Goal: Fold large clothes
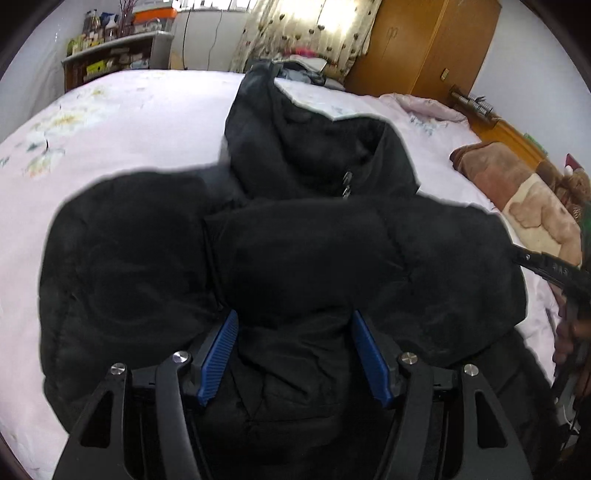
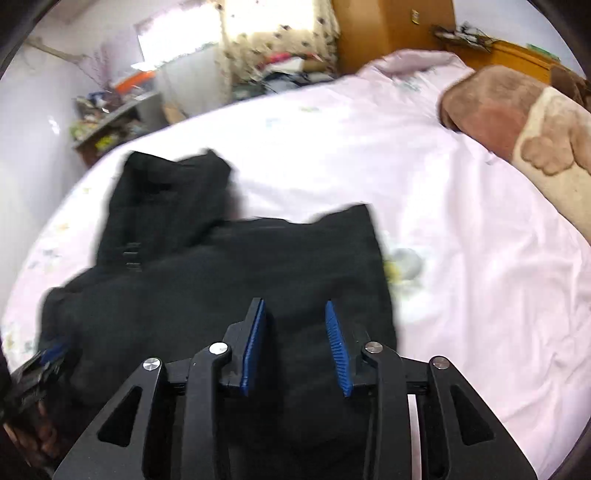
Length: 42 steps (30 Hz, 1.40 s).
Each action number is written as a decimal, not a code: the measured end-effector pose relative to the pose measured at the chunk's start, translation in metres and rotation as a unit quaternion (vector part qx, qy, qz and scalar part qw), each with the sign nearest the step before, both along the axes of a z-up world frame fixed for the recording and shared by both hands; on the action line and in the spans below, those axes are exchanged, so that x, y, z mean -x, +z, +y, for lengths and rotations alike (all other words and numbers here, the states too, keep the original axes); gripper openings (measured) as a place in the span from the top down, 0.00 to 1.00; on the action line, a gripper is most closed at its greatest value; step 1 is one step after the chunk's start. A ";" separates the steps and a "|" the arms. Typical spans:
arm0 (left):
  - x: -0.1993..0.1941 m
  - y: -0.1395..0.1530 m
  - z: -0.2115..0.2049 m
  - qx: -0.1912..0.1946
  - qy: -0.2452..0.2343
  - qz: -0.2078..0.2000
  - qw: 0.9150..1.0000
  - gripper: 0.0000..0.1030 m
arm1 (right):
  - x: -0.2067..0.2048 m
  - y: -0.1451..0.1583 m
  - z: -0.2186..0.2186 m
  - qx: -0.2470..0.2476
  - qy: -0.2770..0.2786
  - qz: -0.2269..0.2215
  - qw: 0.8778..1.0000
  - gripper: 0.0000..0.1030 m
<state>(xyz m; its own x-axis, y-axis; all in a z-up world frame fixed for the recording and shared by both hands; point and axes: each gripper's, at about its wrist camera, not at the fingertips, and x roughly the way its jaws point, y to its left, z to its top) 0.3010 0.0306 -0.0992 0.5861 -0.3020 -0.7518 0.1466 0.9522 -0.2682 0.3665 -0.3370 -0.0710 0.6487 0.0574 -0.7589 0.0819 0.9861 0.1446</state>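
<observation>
A black puffy jacket [image 1: 295,251] lies spread on the pink bed sheet [image 1: 129,122], its hood [image 1: 306,147] pointing toward the far side. My left gripper [image 1: 294,314] stands over the jacket's near part. A thick fold of the fabric fills the gap between its blue pads [image 1: 221,354] and touches both. In the right wrist view the same jacket [image 2: 221,266] lies below my right gripper [image 2: 293,306], whose pads stand apart above the fabric, gripping nothing. The right gripper [image 1: 546,269] also shows at the jacket's right edge, and the left gripper [image 2: 48,354] at the lower left.
A brown and cream blanket [image 2: 517,125] lies at the bed's right side. A wooden wardrobe [image 1: 424,44], curtains [image 1: 306,29] and a cluttered shelf [image 1: 110,51] stand beyond the bed. A person's hand [image 1: 569,339] holds the right gripper.
</observation>
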 end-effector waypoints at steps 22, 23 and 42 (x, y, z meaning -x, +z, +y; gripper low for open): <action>0.004 -0.009 -0.006 -0.014 -0.010 -0.014 1.000 0.35 | -0.074 -0.042 -0.029 0.058 -0.001 0.090 0.994 0.67; 0.005 -0.008 -0.005 -0.012 -0.010 -0.014 1.000 0.35 | -0.072 -0.040 -0.028 0.061 -0.007 0.086 0.994 0.67; -0.005 0.031 0.021 -0.084 0.028 -0.053 0.995 0.35 | 0.030 -0.004 0.017 0.041 0.017 0.015 0.999 0.67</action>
